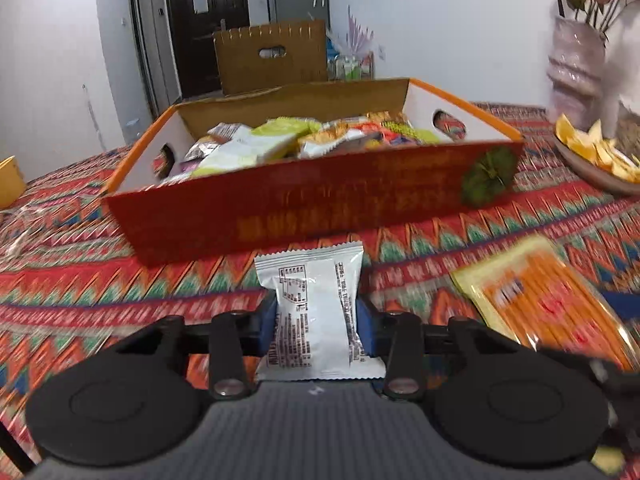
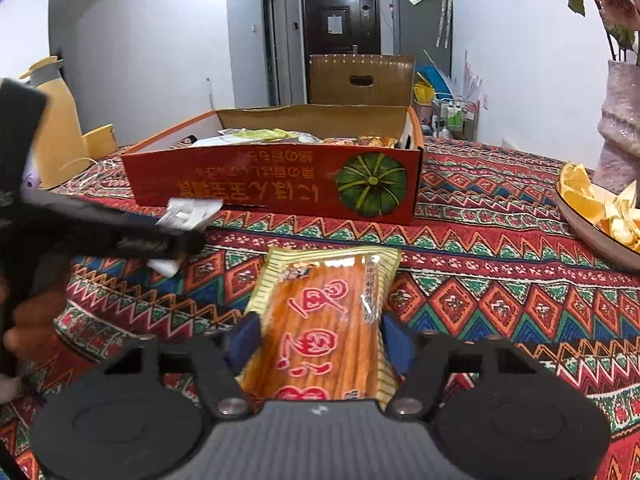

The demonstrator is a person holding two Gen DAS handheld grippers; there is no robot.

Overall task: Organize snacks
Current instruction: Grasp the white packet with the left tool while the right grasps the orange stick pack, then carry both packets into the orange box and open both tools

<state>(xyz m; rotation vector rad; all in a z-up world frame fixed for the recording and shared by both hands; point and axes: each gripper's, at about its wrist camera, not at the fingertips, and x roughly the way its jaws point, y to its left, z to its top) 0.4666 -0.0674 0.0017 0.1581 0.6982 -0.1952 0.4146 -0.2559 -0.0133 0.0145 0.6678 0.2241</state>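
On a tabletop (image 2: 500,208) spread with a red zigzag-patterned cloth, a person works two hand-held tools side by side in front of an open red cardboard box (image 2: 276,184) printed with a green pumpkin. The left tool (image 1: 316,316) pinches a white snack packet (image 1: 316,304) between its blue pads, the packet standing up between the fingers with its crimped top edge just short of the box's near wall. The right tool (image 2: 318,340) pinches a yellow-edged packet of orange snack sticks (image 2: 324,320), its blue pads pressing on both long sides while the far end of the packet lies on the cloth. From the right wrist view the left tool appears at the left edge, a hand (image 2: 36,320) wrapped around its grip and the white packet showing at its tip, close to the box's near left corner. The box sits toward the middle of the tabletop and already holds a heap of assorted wrapped snacks (image 1: 304,140). Near the right edge of the tabletop a plate of orange slices (image 2: 592,208) stands beside a pale vase of pink flowers (image 2: 620,128); a yellow jug (image 2: 60,132) stands at the far left corner.
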